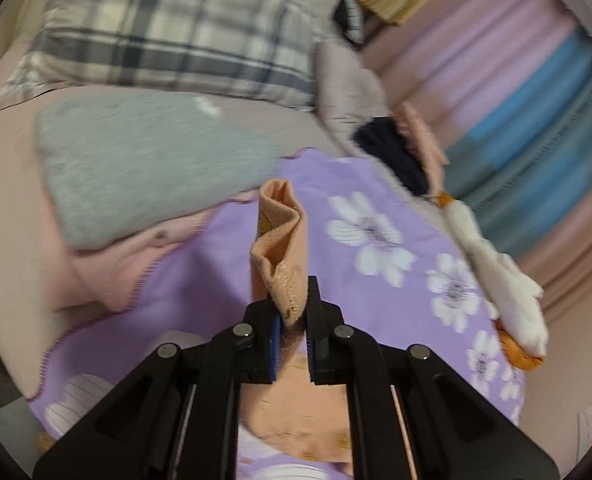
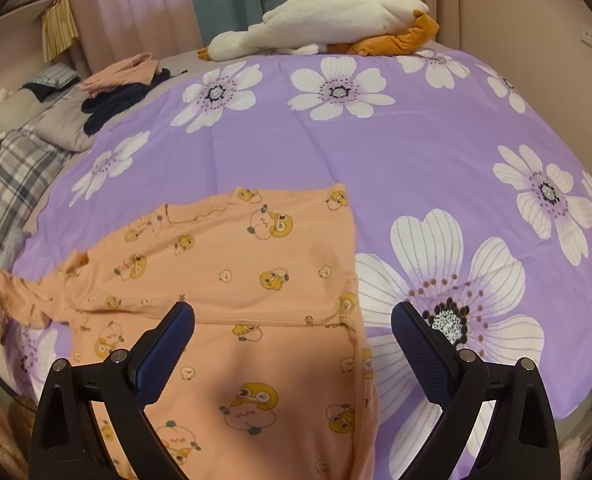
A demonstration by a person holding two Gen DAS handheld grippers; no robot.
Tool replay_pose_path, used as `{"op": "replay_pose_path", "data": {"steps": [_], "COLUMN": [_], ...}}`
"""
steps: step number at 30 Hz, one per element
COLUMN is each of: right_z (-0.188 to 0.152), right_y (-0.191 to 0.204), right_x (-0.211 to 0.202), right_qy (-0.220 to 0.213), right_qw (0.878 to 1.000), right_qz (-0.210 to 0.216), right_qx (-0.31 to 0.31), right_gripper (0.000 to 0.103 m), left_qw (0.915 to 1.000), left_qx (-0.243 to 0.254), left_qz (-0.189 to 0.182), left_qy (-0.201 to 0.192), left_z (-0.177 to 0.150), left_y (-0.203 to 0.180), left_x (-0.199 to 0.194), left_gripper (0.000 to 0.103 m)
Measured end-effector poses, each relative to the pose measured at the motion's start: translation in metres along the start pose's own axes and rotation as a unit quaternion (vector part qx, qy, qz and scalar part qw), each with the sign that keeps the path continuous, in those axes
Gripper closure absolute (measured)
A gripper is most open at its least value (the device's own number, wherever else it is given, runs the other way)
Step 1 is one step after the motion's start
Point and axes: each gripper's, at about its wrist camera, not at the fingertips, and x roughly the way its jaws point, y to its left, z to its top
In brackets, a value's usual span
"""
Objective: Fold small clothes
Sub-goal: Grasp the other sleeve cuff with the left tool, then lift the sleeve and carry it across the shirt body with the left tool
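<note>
A small peach shirt (image 2: 231,280) printed with yellow cartoon chicks lies spread on the purple flowered bedspread (image 2: 376,152). My left gripper (image 1: 294,320) is shut on the cuff of the shirt's sleeve (image 1: 279,240), which stands up above the pads in a fold. In the right wrist view that sleeve (image 2: 19,292) is stretched off to the left edge. My right gripper (image 2: 291,332) stands open just above the shirt's lower half, with nothing pinched between its pads.
A white and orange plush duck (image 2: 328,20) lies at the far side of the bed. Peach and dark navy clothes (image 2: 123,88) are heaped at the back left. A folded grey garment (image 1: 143,160) and a plaid pillow (image 1: 167,28) lie beyond the left gripper. Curtains hang behind.
</note>
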Motion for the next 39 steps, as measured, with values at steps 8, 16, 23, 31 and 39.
{"op": "replay_pose_path", "data": {"steps": [8, 16, 23, 31, 39], "right_z": [-0.001, 0.003, 0.0, 0.0, 0.0], "right_y": [-0.011, -0.026, -0.03, -0.036, -0.035], "right_x": [-0.004, -0.003, -0.002, -0.002, 0.002], "right_qy": [-0.009, -0.01, -0.005, -0.001, 0.007], "right_qw": [1.0, 0.999, 0.999, 0.999, 0.999], "right_qz": [0.007, 0.004, 0.006, 0.005, 0.007], "right_qx": [0.013, 0.034, 0.033, 0.041, 0.037], "right_gripper": [0.005, 0.005, 0.005, 0.005, 0.005], "left_qw": [0.9975, 0.9871, 0.9739, 0.961, 0.9519], "left_qx": [0.057, 0.105, 0.153, 0.185, 0.197], "left_qz": [-0.041, -0.107, -0.134, -0.134, -0.116], "left_qy": [0.006, 0.058, 0.101, 0.156, 0.203], "left_z": [-0.019, -0.054, -0.092, -0.131, -0.166], "left_y": [-0.062, -0.116, -0.154, -0.168, -0.164], "left_x": [-0.004, 0.005, 0.019, 0.042, 0.062], "left_gripper": [0.094, 0.094, 0.094, 0.094, 0.094]}}
